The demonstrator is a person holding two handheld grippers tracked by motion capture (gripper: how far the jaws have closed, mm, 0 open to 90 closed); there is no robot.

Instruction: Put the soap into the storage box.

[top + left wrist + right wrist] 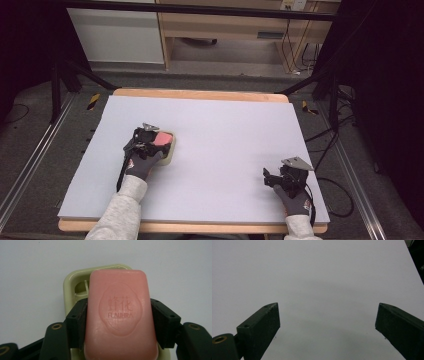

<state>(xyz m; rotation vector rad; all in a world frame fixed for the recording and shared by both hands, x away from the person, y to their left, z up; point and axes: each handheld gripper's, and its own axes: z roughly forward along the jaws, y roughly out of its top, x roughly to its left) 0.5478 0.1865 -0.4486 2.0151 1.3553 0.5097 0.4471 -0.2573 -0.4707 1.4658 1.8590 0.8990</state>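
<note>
A pink bar of soap (120,315) with an embossed stamp is clamped between the two black jaws of my left gripper (119,322), which is shut on it. Right under the bar lies a pale yellow-green soap dish (75,287); whether the bar rests in it or hovers just above, I cannot tell. From the high view the left gripper (152,142) sits over the dish (171,150) at the table's left middle, with the soap (161,137) showing pink. My right gripper (272,179) rests at the front right, and in its own view the right gripper (327,322) stands open over bare table.
The table (225,135) is covered by a pale grey sheet with a wooden edge (200,94). Dark frame legs and cables (330,130) flank it. A wooden cabinet (225,30) stands behind.
</note>
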